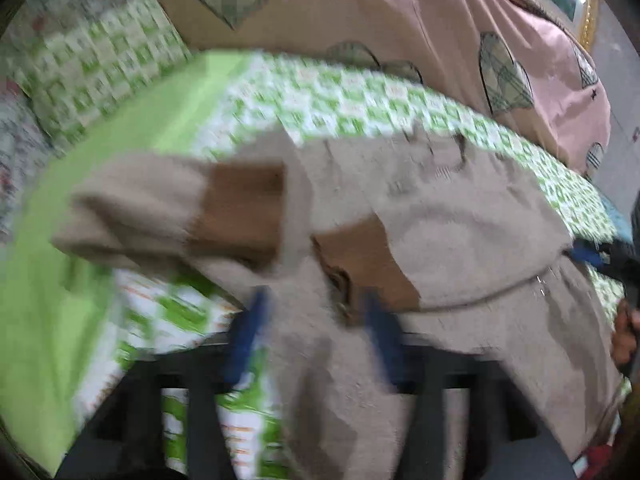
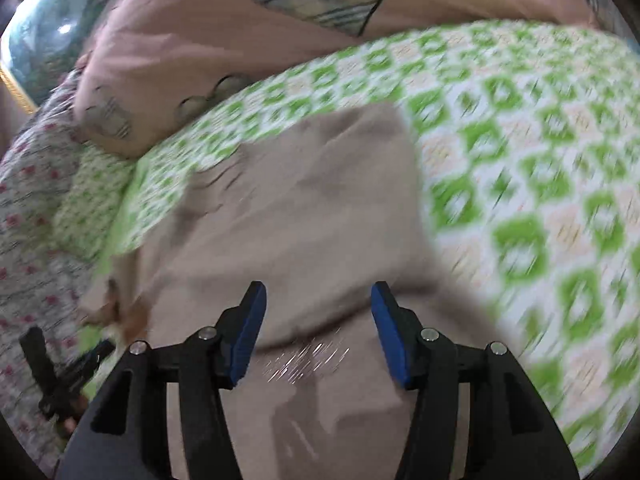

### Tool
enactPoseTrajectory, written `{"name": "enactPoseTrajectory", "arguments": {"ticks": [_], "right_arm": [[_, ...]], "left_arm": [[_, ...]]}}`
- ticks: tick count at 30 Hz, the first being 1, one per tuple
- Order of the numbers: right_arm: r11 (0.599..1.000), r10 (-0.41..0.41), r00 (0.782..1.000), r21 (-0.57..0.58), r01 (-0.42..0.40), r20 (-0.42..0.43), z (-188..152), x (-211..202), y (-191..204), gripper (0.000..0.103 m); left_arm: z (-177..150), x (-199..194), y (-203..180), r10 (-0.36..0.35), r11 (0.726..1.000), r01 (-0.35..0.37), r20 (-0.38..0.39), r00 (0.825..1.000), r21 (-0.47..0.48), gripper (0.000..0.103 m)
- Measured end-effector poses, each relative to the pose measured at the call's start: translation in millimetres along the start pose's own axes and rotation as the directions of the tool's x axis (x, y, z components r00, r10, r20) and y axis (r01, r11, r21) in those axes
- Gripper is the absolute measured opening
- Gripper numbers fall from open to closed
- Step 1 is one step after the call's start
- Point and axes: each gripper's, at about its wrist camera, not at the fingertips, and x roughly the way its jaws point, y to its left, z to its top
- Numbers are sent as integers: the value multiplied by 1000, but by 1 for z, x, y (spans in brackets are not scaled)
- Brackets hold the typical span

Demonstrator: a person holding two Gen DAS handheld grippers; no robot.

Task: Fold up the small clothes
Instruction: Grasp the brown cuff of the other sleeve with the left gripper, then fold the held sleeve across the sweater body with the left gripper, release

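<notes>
A small beige garment [image 1: 460,216] with brown cuffs [image 1: 240,208] lies partly folded on a green-and-white patterned bedsheet [image 1: 360,108]. My left gripper [image 1: 316,316] hovers over the garment's near edge. It is open, its blue pads [image 1: 248,328] wide apart, and loose cloth runs between them; the view is blurred. In the right wrist view the same garment [image 2: 304,208] fills the middle. My right gripper [image 2: 318,300] stands open just above it, blue pads [image 2: 250,332] clear of the cloth. The right gripper [image 1: 592,256] also shows at the left view's right edge.
A pink duvet with plaid hearts [image 1: 400,12] is heaped along the far side of the bed [image 2: 240,40]. A green-patterned pillow [image 1: 96,68] and a floral quilt [image 2: 28,216] lie to the left. A hand [image 1: 624,336] shows at the right edge. The left gripper's dark frame [image 2: 56,376] sits low left.
</notes>
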Motion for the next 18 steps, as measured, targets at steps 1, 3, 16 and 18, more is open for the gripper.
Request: {"name": "enactPoseTrajectory", "arguments": {"ticks": [1, 3, 16, 18], "right_arm": [[1000, 11, 1000, -2, -11, -14, -10, 3, 7, 56], [999, 40, 998, -10, -41, -45, -27, 7, 21, 56], [996, 76, 995, -35, -78, -71, -52, -10, 57, 56], [998, 58, 997, -17, -59, -54, -48, -12, 52, 56]], "left_arm": [[4, -6, 1, 27, 1000, -27, 35, 999, 5, 80], [18, -7, 5, 81, 996, -82, 63, 995, 15, 81], [45, 73, 71, -31, 994, 22, -85, 996, -105, 12], [45, 63, 78, -70, 987, 59, -70, 995, -149, 10]]}}
